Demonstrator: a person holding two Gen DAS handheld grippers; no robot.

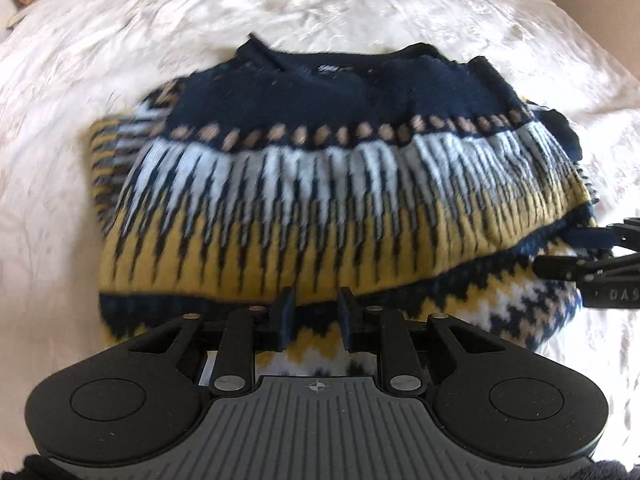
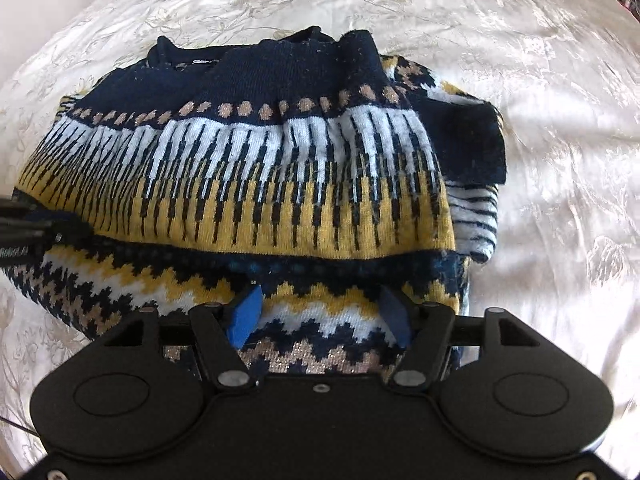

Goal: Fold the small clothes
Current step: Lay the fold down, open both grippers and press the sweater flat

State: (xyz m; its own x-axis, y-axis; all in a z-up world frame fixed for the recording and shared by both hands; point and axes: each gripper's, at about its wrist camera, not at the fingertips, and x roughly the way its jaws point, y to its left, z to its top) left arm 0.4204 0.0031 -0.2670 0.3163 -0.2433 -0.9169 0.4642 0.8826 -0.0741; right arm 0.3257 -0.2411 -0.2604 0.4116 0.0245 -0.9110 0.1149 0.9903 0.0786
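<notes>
Two grippers of mine point steeply down at one knitted sweater (image 1: 320, 184) that lies folded on the bed (image 1: 60, 160), its cream cover patterned and creased. Ahead of my left gripper (image 1: 316, 312) the sweater's navy collar end lies farthest away, then a row of tan dots, white spikes and a mustard band; the folded edge sits right at my fingertips (image 1: 286, 308). That gripper's jaws stand a narrow gap apart, with the knit showing in the gap, and I cannot tell whether the pads touch it. My right gripper (image 2: 320, 312) has its blue pads (image 2: 246, 316) well apart over the zigzag band nearest me, clamped on nothing. Off to the right of my left gripper, the right one's dark fingers show at the sweater's near corner. A navy sleeve (image 2: 468, 140) lies folded on the far right side.
</notes>
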